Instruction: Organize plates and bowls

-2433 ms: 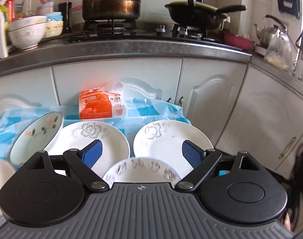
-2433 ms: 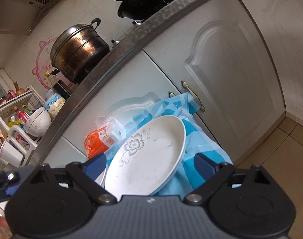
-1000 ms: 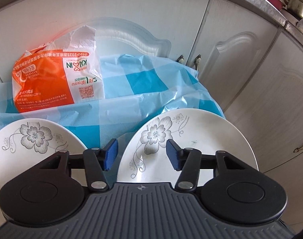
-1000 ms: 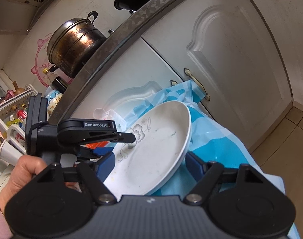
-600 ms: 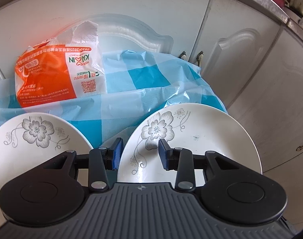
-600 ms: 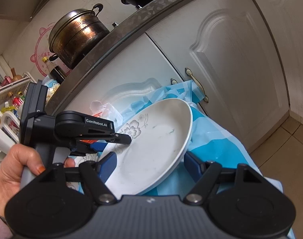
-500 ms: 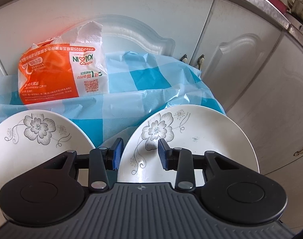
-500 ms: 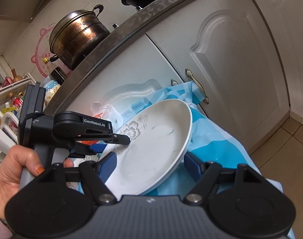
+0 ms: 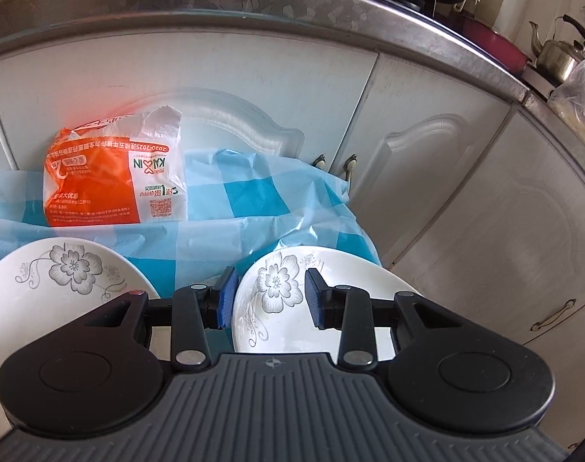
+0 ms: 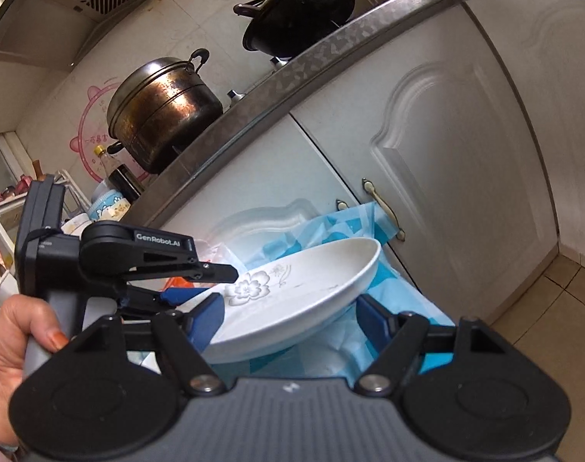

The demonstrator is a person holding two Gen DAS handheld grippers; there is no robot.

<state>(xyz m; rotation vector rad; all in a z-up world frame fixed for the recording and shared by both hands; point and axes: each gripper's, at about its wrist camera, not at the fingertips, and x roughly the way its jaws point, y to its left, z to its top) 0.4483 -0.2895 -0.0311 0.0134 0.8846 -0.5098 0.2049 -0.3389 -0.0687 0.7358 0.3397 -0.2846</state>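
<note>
Since the earlier frames the left gripper (image 9: 268,297) has come in from above the spread of dishes and its jaws have just been closing across the near-left edge of the right-hand flowered plate (image 9: 331,288); that plate is now tipped up off the blue checked cloth (image 9: 253,192), rim pinched at about 8 o'clock. Right gripper (image 10: 288,319) stays half-spread beneath the plate, pads flanking it without touching.

To do this well: keep the pinch firm and bring the right gripper under the far side, since a one-edge hold on glazed china may slip.

Second flowered plate (image 9: 61,281) lies at 9 o'clock, cut off by the gripper body. Bowls are out of view. How deep the pads bite is hard to judge.
</note>
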